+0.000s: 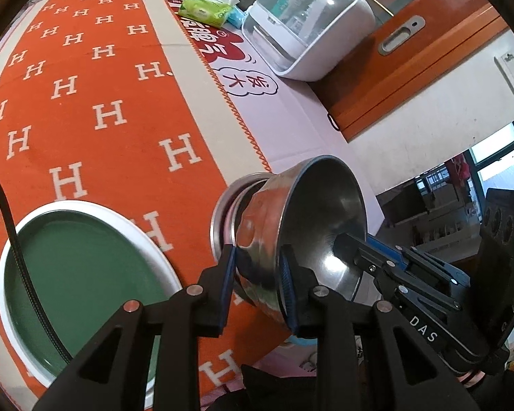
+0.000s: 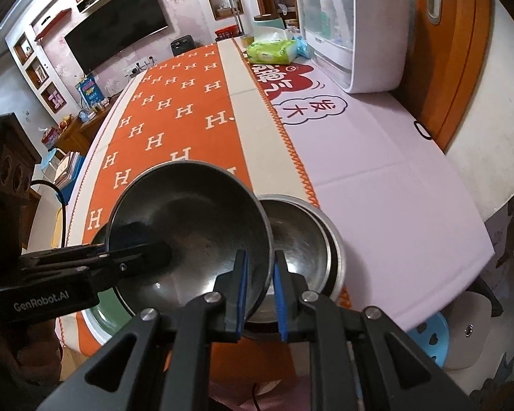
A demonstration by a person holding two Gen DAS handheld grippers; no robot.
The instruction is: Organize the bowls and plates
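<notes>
Both claws gripped one steel bowl (image 1: 311, 226) by its rim, lifted and tilted.

Left wrist view: the left claw (image 1: 258, 287) had its blue pads closed narrow on the near wall of the bowl, one pad outside, one inside. The right claw (image 1: 346, 245) reached in from the right, its tip pinching the far rim, one finger lying inside the bowl. The bowl's mouth faced right. Behind its base sat a second bowl (image 1: 228, 215) on the orange cloth (image 1: 96, 78). A green plate (image 1: 82, 284) with a white rim lay on the cloth to the left, a black cable crossing it. A white lidded box (image 1: 311, 30) and a green wipes pack (image 1: 205, 8) stood far back.

Right wrist view: the right claw (image 2: 260, 287) closed narrow on the rim of the bowl (image 2: 195, 219), pads on either side of the wall. The left claw (image 2: 154, 251) came from the left, its finger inside the bowl. Just beside, on the right, the second bowl (image 2: 301, 239) rested at the cloth's (image 2: 174, 102) zigzag edge. A bit of the plate (image 2: 113, 311) showed under the held bowl.
</notes>
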